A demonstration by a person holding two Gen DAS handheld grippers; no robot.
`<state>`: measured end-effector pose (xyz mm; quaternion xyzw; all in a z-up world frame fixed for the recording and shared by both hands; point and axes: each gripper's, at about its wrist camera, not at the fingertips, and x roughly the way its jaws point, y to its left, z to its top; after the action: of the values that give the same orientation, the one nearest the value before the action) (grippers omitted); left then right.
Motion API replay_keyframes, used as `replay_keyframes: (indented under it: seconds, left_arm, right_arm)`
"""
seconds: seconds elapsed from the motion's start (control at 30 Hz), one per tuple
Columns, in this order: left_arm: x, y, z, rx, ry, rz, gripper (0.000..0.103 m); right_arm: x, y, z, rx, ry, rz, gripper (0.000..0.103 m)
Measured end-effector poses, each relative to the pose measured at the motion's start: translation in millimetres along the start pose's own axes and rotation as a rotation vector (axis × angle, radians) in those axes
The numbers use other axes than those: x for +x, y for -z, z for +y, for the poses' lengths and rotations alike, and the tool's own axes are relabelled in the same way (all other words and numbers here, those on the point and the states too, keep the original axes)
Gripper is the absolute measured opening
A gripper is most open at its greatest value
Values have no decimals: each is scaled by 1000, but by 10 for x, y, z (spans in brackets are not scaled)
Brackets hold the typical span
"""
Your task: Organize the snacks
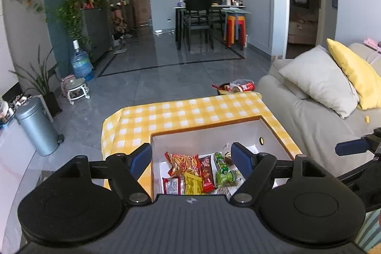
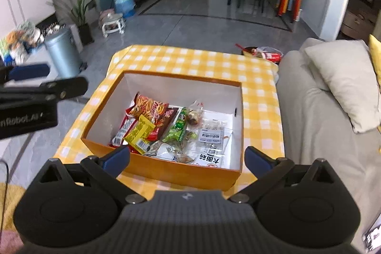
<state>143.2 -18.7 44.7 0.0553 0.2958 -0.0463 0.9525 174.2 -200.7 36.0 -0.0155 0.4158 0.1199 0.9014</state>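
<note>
Right wrist view: my right gripper (image 2: 187, 157) and left gripper (image 1: 191, 160) hang with fingers wide and empty above the box (image 2: 181, 170), so I judge a hasty descent could crush the snack packets (image 2: 152, 125) or catch its rim.

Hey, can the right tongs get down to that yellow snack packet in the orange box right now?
Probably yes. The orange box has no lid, the yellow packet lies on top of the pile near the front wall, and the right tongs hover open and empty above it. The left tongs stay off to the side.

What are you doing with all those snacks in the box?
A person holds two grippers above an orange box on a yellow checkered table. The snack packets all lie inside the box. The left gripper and the right gripper are both open and hold nothing.
</note>
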Motion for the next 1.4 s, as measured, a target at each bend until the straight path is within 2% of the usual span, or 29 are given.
replay_keyframes:
  seconds: [0.23,0.5,1.17,1.4]
  left_arm:
    - [-101,212,-41,10,-66,-10,89]
    - [-113,444,-63,-5,-68,19,90]
    - [232,648,80,-1,-121,210,90]
    - [264,658,95,-6,-122,226,90]
  right_arm:
    - [-219,213,79,-1,38,-93,99]
    - [-309,422,221,-7,58,-186,99]
    - [271,498,120,19,82,-43,99]
    - [302,501,145,11,77,-25,99]
